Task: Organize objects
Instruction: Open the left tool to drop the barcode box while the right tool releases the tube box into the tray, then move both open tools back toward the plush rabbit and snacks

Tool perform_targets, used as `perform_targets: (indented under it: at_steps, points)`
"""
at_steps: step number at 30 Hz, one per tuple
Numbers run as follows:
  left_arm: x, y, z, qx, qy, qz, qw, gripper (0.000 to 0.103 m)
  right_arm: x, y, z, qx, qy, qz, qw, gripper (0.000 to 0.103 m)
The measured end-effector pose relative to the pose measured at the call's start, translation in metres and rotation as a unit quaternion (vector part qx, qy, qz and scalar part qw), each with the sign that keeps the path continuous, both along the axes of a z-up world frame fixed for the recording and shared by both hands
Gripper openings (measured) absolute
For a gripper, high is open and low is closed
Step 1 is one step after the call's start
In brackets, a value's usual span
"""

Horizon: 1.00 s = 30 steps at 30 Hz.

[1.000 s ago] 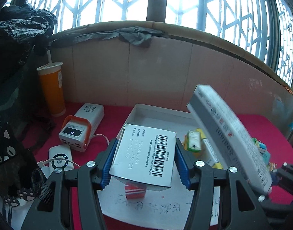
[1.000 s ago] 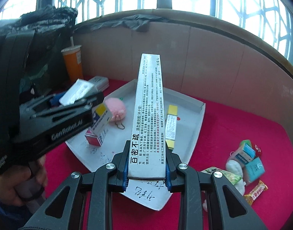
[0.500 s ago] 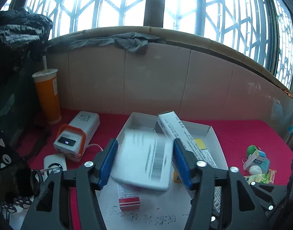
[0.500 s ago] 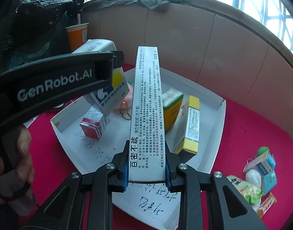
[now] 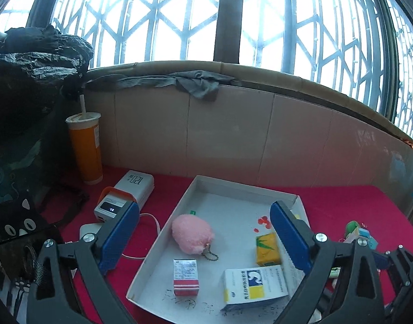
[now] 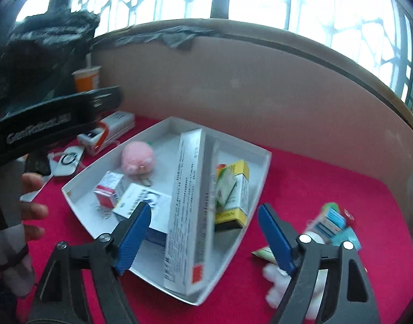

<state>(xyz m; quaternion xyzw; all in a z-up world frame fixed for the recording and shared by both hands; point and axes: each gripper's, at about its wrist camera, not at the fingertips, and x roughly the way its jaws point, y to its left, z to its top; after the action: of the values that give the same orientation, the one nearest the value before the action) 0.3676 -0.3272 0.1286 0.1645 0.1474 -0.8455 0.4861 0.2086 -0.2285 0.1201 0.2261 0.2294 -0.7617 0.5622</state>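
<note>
Both tongs point downward at the shallow white cardboard tray [image 5: 163, 232] on the red counter [image 5: 349, 202]. The left tongs [image 5: 205, 236] have just been opening and hold nothing; the blue-and-yellow white box [image 5: 256, 283] lies in the tray's near end. The right tongs [image 6: 203, 236] have also just spread, and the long white box [image 6: 187, 208] lies loose in the tray, untouched.

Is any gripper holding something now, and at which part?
Nothing is held. The left gripper and right gripper have just opened; the blue-and-yellow box and long white box lie released in the tray.
</note>
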Motion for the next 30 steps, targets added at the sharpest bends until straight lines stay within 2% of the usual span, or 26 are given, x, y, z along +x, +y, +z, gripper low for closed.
perform_targets:
  at_steps: [11, 18, 25, 28, 30]
  points:
    - [-0.028, 0.029, 0.0, 0.01, -0.012, -0.044, 0.9989, 0.097, -0.054, 0.043, 0.012, -0.025, -0.06, -0.074, 0.995, 0.086]
    - [-0.063, 0.057, -0.017, 0.029, -0.041, -0.102, 0.9935, 0.098, -0.118, 0.09, 0.011, -0.045, -0.106, -0.16, 0.98, 0.086]
    - [-0.113, 0.094, -0.037, 0.06, -0.078, -0.188, 0.9772, 0.098, -0.195, 0.152, -0.015, -0.044, -0.182, -0.262, 0.947, 0.086]
    - [-0.136, 0.108, -0.052, 0.069, -0.112, -0.221, 0.9665, 0.098, -0.211, 0.167, -0.029, -0.035, -0.198, -0.278, 0.939, 0.087]
    - [-0.148, 0.114, -0.063, 0.09, -0.127, -0.244, 0.9574, 0.098, -0.216, 0.171, -0.038, -0.024, -0.203, -0.28, 0.938, 0.086]
